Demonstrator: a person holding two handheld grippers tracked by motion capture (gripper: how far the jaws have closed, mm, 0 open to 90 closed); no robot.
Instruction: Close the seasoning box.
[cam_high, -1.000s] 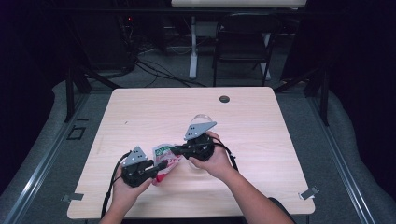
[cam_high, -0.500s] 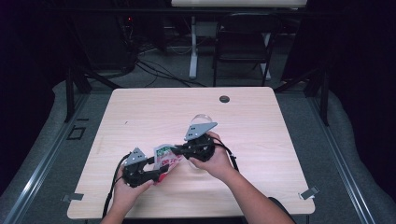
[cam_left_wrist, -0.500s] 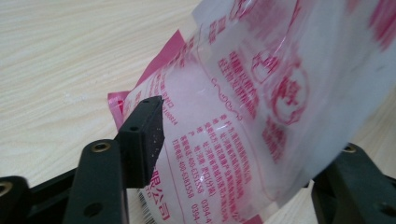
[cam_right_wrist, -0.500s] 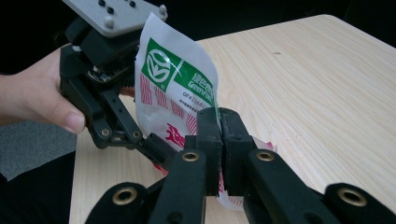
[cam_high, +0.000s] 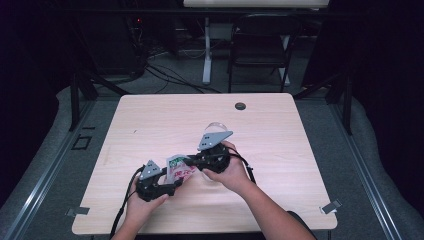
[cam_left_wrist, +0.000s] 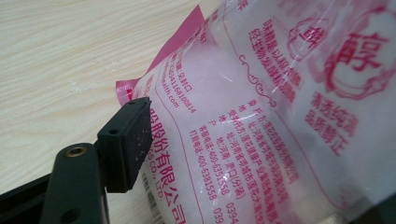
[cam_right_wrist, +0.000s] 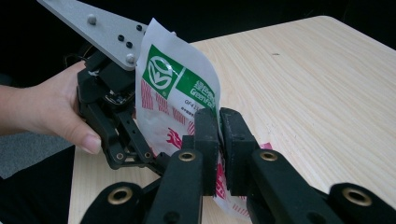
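A clear plastic bag (cam_high: 178, 168) with pink print and a green logo, holding white grains, stands tilted on the table between my two grippers. My right gripper (cam_right_wrist: 218, 136) is shut on the bag's (cam_right_wrist: 173, 88) side edge; its jaws have just eased open a little, with the film still pinched between the pads. My left gripper (cam_high: 174, 183) has just been opening, and its jaws now stand wide around the bag's lower end. One left pad (cam_left_wrist: 128, 140) sits beside the bag (cam_left_wrist: 261, 116); the other jaw is hidden behind it.
The wooden table (cam_high: 280, 135) has a small dark round grommet (cam_high: 240, 106) near its far edge. A small clear round object (cam_high: 218, 125) lies just beyond my right gripper. A dark chair (cam_high: 260, 45) and cables stand on the floor behind the table.
The left gripper's jaws have spread apart around the bag and that hand has sunk slightly toward the table. The right hand has kept its place on the bag.
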